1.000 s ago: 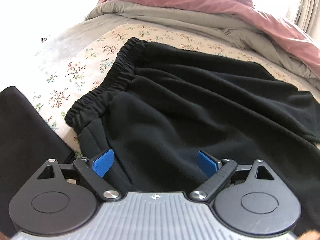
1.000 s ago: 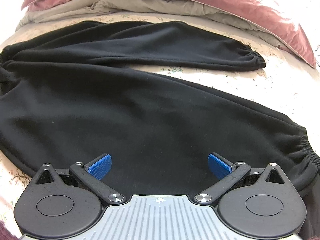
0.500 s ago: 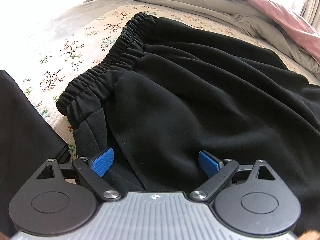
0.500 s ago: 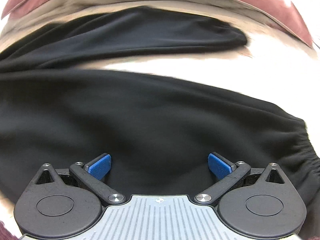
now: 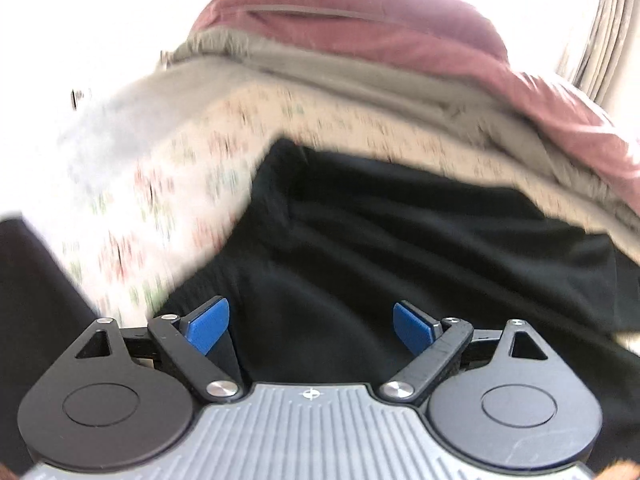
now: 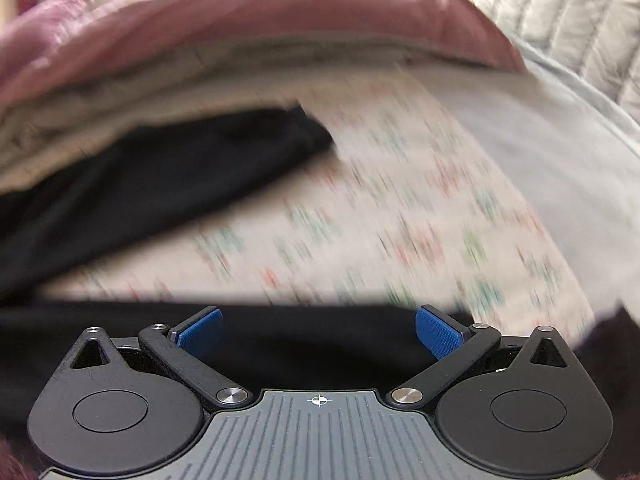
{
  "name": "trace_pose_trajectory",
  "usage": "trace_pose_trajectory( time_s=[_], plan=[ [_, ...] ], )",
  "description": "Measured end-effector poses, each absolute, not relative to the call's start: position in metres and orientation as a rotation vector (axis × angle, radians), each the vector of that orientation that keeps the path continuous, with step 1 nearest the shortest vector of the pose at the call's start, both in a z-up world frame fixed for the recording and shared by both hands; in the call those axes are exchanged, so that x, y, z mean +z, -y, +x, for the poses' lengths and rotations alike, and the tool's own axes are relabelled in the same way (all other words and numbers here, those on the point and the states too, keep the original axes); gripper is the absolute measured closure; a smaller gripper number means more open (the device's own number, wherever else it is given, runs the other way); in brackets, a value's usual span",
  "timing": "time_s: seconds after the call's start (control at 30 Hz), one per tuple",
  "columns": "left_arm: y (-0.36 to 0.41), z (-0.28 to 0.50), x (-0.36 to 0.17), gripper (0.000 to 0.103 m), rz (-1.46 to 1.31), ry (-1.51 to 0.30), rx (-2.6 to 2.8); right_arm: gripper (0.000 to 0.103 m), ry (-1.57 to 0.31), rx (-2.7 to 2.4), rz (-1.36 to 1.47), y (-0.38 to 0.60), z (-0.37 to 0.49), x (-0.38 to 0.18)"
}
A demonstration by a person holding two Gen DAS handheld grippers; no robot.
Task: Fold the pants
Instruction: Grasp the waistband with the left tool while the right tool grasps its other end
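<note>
Both tongs, left (image 5: pixel 310 322) and right (image 6: pixel 318 330), released over black pants (image 5: pixel 400 248); waistband could be missed through blurred aim.

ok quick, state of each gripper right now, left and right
Left gripper: open, jaws wide over the black pants, gripping nothing.
Right gripper: open, jaws wide above the near pant leg, gripping nothing.

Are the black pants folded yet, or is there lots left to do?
Nothing looks folded yet. The black pants lie spread on the flowery sheet, one leg stretched apart from the rest. The left gripper and right gripper are both open above the cloth, holding nothing. All the folding is left.
</note>
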State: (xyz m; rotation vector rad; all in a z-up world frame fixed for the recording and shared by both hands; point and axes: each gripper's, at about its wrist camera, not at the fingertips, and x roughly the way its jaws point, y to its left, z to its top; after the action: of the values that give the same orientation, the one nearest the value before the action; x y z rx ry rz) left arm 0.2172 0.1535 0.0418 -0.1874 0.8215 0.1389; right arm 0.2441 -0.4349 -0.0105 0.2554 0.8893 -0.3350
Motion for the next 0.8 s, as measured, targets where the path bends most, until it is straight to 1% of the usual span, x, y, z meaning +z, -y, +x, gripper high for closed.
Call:
trace_pose_trajectory(
  time_s=[0.07, 0.13, 0.3, 0.37, 0.4, 0.47, 0.5, 0.53, 0.6, 0.63, 0.67, 0.7, 0.73, 0.8],
  plan=[
    [-0.168, 0.244, 0.048, 0.008, -0.221, -0.822, 0.167, 0.0, -0.894, -0.332, 0.297, 0.448, 0.267, -0.009],
    [-0.18, 0.275, 0.048, 0.005, -0.232, -0.802, 0.164, 0.0, -0.905, -0.343, 0.35, 0.465, 0.293, -0.014],
    [-0.183, 0.365, 0.033, 0.006, -0.086, -0.815, 0.228, 0.001, -0.897, -0.386, 0.405, 0.495, 0.351, -0.024],
    [-0.181, 0.393, 0.026, 0.006, -0.083, -0.834, 0.243, 0.005, -0.889, -0.383, 0.41, 0.502, 0.372, -0.023],
    [-0.181, 0.406, 0.021, 0.006, -0.079, -0.85, 0.253, 0.01, -0.887, -0.393, 0.407, 0.506, 0.383, -0.024],
    [-0.175, 0.425, 0.012, 0.006, -0.071, -0.863, 0.283, 0.023, -0.89, -0.431, 0.396, 0.514, 0.403, -0.03],
    [-0.172, 0.434, 0.005, 0.006, -0.061, -0.876, 0.299, 0.04, -0.9, -0.448, 0.389, 0.518, 0.412, -0.034],
    [-0.171, 0.442, -0.002, 0.006, -0.049, -0.892, 0.311, 0.053, -0.914, -0.463, 0.39, 0.522, 0.421, -0.04],
    [-0.168, 0.453, -0.017, 0.008, -0.024, -0.933, 0.347, 0.059, -0.943, -0.47, 0.419, 0.529, 0.433, -0.053],
    [-0.167, 0.457, -0.025, 0.015, -0.027, -0.944, 0.357, 0.06, -0.943, -0.457, 0.428, 0.529, 0.437, -0.059],
    [-0.167, 0.456, -0.028, 0.021, -0.059, -0.914, 0.354, 0.06, -0.93, -0.445, 0.414, 0.525, 0.437, -0.06],
    [-0.167, 0.452, -0.028, 0.029, -0.088, -0.883, 0.359, 0.071, -0.915, -0.415, 0.396, 0.521, 0.438, -0.062],
    [-0.165, 0.451, -0.029, 0.036, -0.092, -0.869, 0.367, 0.075, -0.91, -0.397, 0.366, 0.517, 0.438, -0.063],
    [-0.157, 0.452, -0.029, 0.045, -0.05, -0.852, 0.358, 0.08, -0.915, -0.391, 0.307, 0.512, 0.439, -0.063]
  ],
)
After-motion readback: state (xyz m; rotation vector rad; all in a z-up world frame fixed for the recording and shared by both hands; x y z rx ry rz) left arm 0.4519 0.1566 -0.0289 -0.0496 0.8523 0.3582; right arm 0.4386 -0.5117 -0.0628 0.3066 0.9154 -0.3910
